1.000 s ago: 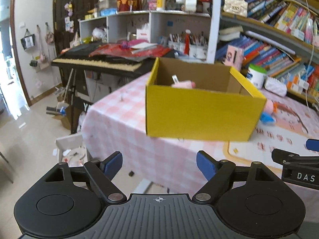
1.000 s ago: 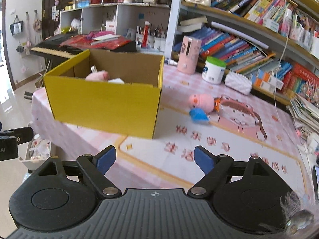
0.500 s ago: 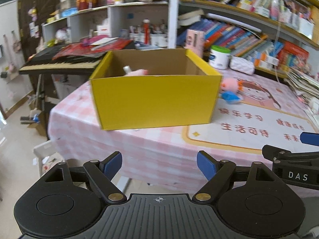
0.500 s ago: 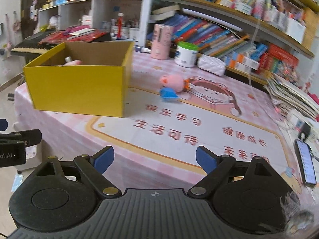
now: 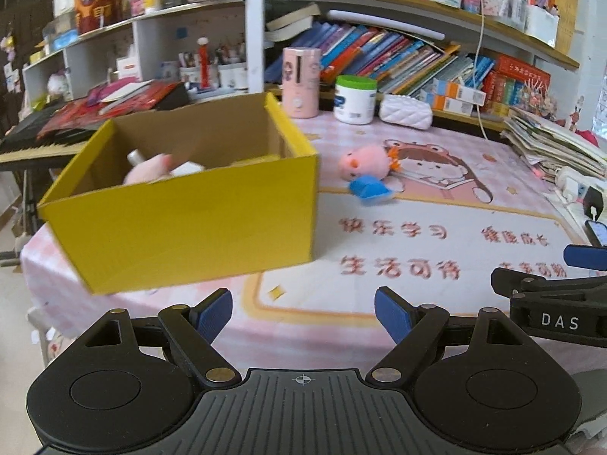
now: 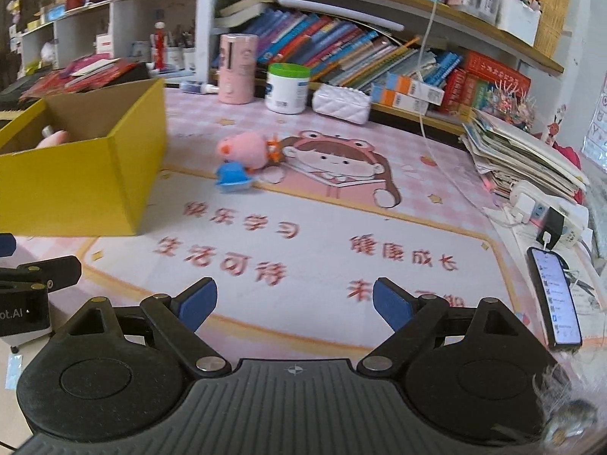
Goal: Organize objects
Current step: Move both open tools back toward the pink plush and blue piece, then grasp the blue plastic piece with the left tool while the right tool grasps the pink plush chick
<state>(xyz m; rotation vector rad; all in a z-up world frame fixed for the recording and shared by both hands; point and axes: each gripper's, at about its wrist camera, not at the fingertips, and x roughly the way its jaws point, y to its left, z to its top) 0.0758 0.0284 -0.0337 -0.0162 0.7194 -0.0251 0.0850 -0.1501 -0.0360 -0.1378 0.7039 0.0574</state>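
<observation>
Here, left gripper (image 5: 303, 313) and right gripper (image 6: 294, 303) both hover at the near edge of the desk (image 6: 322, 227); jaws of each spread wide, holding nothing; pink plush pig (image 6: 242, 149) lies on its side on the desk mat, just right of the yellow box (image 5: 189, 223), apart from it; long axis roughly left-right, snout pointing left toward the box, blue part on its near side; another pink plush (image 5: 150, 168) sits inside the box with other blurred items.
</observation>
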